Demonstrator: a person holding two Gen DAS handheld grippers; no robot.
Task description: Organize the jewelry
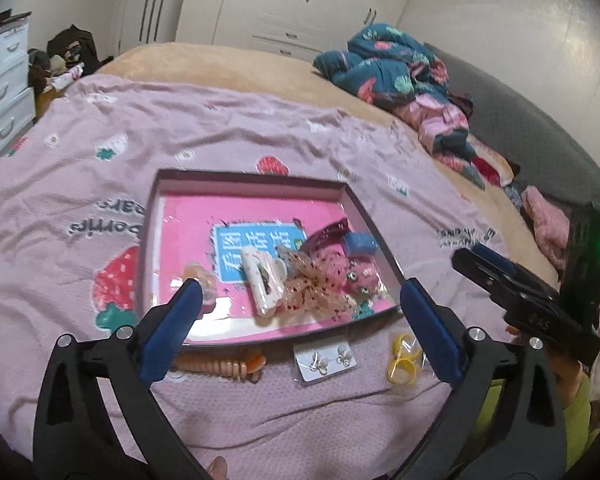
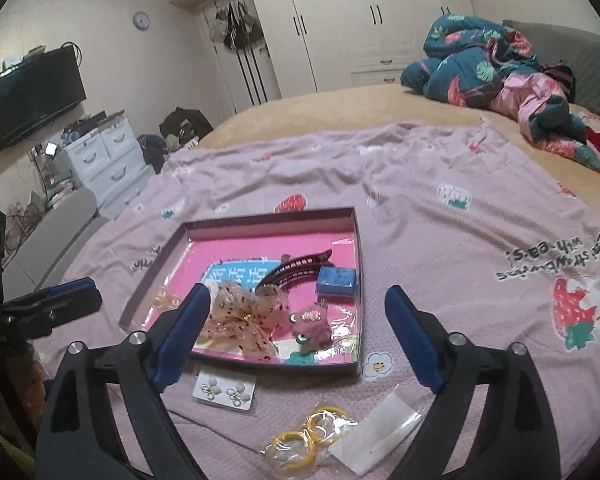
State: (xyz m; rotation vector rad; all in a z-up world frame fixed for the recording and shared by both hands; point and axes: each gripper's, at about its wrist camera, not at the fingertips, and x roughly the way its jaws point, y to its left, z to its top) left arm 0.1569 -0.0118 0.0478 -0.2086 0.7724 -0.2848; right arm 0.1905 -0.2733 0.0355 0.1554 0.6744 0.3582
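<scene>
- Left claw spread, empty; right claw spread, empty.
- Bed under pink strawberry blanket; near edge holds earring card, yellow rings, orange bracelet.
- Tray mid-bed holds bow, white clip, dark comb lying diagonally.
- Far: wardrobes, crumpled clothes.

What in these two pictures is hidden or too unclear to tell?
- Orange bracelet: left view, its left end behind the left finger; absent from the right view.
- White clip: hidden in the right view, apparently behind the finger.
- Card's earrings: too small for detail.
- Tray print: blurred, partly covered.
</scene>
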